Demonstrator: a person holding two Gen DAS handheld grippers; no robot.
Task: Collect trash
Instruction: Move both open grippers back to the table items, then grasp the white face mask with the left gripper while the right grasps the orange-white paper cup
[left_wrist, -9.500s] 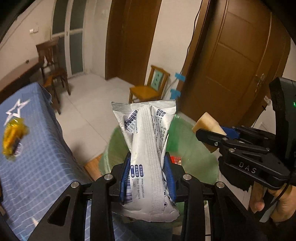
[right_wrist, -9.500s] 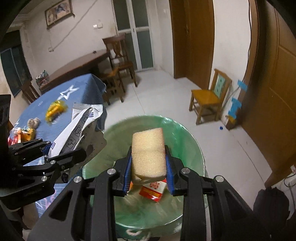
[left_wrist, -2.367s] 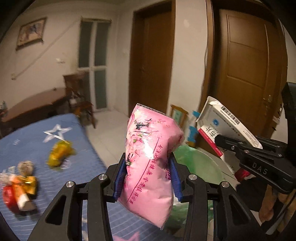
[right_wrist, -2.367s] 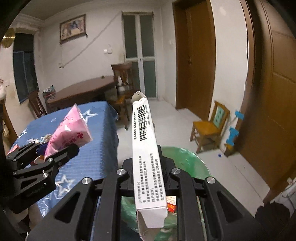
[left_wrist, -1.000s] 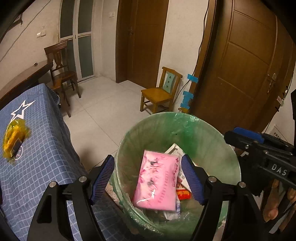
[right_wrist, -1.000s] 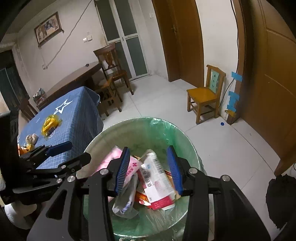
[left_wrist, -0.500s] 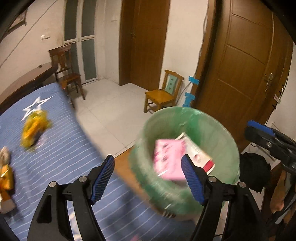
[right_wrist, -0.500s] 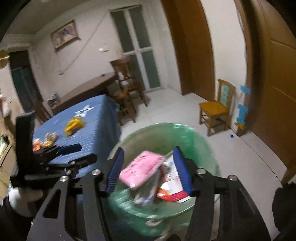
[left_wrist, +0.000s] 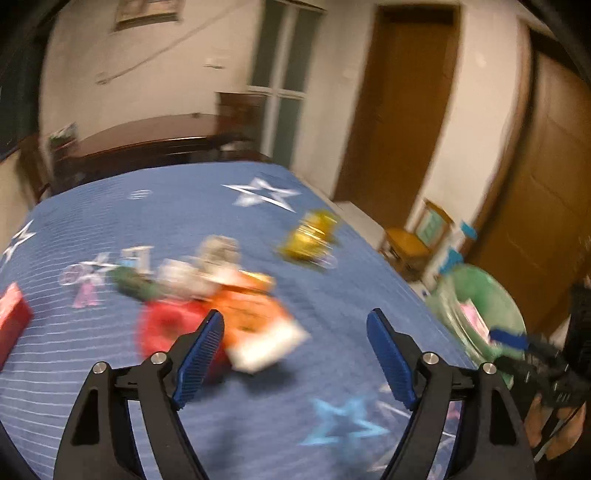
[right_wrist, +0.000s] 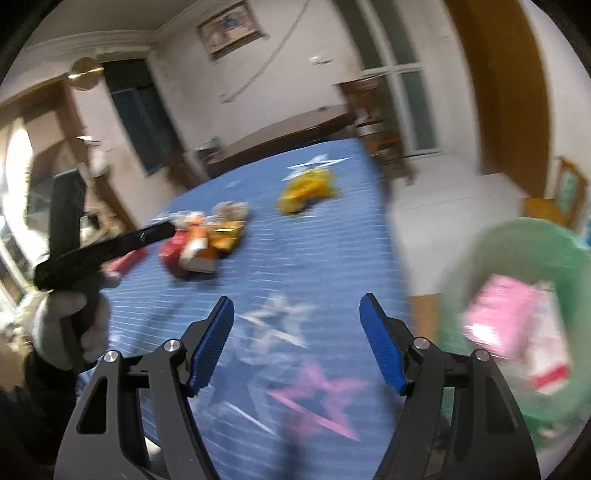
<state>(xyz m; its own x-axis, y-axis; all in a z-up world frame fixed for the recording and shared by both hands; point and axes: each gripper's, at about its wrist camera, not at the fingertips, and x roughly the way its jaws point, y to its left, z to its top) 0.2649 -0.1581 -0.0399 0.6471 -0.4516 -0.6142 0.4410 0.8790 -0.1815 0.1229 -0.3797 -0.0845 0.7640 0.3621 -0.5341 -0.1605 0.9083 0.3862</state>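
Both views are blurred by motion. My left gripper (left_wrist: 295, 350) hangs over the blue star-print tablecloth (left_wrist: 184, 210), its jaws opening with nothing between them. Just beyond its left finger lies a heap of trash: an orange packet (left_wrist: 251, 310), a red round piece (left_wrist: 166, 328) and a grey crumpled wad (left_wrist: 218, 251). A yellow wrapper (left_wrist: 310, 236) lies farther back. My right gripper (right_wrist: 297, 325) is also opening and empty, over the cloth's near part. The green-lined bin (right_wrist: 517, 251) at the right holds a pink packet (right_wrist: 506, 310).
A red box (left_wrist: 13, 317) sits at the cloth's left edge. A gloved hand (right_wrist: 62, 325) holds the left gripper (right_wrist: 162, 230) at the left of the right wrist view. A small wooden chair (left_wrist: 410, 240) and brown doors (left_wrist: 399, 110) stand behind the bin.
Both grippers swung left, away from the bin and over the table. The bin slid to the right edge of both views and the trash heap came into view. The right jaws spread wider.
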